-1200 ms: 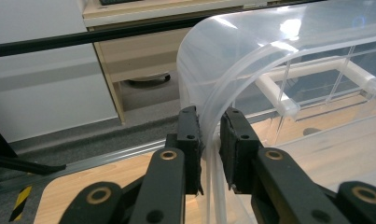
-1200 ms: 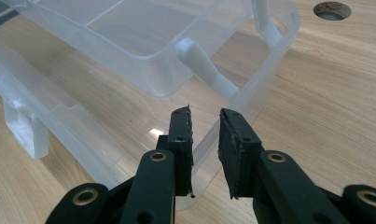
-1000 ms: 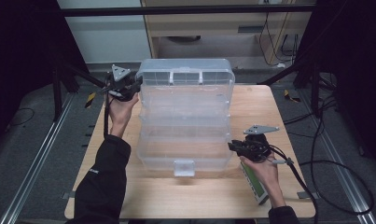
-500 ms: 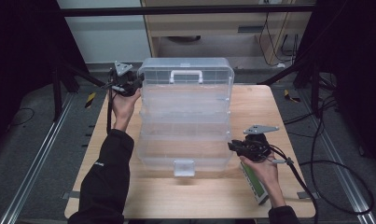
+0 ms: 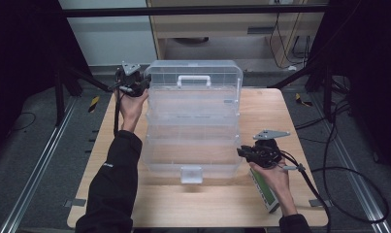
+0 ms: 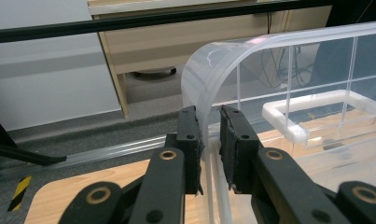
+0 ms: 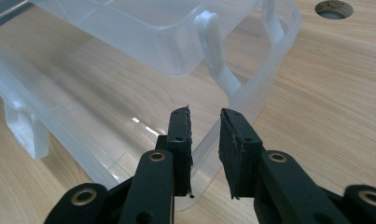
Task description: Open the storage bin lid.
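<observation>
A large storage box (image 5: pixel 193 126) of clear, glossy plastic is set at the centre of the frame on a pale wooden tabletop (image 5: pixel 261 104), with tiered trays fanned open in steps. A white handle (image 5: pixel 193 79) is seen on its raised, round-cornered lid (image 5: pixel 193 70) at upper centre, and a frosted latch (image 5: pixel 191 174) on the lowest tray at the near edge.

In the left gripper view the rim of the lid (image 6: pixel 209 93) is pinched between the matte black fingers (image 6: pixel 189 140) of the left gripper (image 5: pixel 131 83); the gap is narrowed to the thickness of the plastic. In the right gripper view the fingers (image 7: pixel 180 135) of the right gripper (image 5: pixel 253 153) are held slightly parted beside the corner of the lowest tray (image 7: pixel 251 100), and nothing is gripped between them.

A green-and-white oblong object (image 5: pixel 264 191) is laid on the tabletop at lower right, under the right hand (image 5: pixel 273 177); its printing cannot be read. A round hole (image 7: pixel 334 8) is cut in the wood grain at the upper right of the right gripper view.

Beyond the tabletop a grey carpeted floor (image 5: pixel 28 145), metal rails (image 5: pixel 42 160), a light wood cabinet (image 5: pixel 222 34) and black cables (image 5: pixel 348 160) are seen.
</observation>
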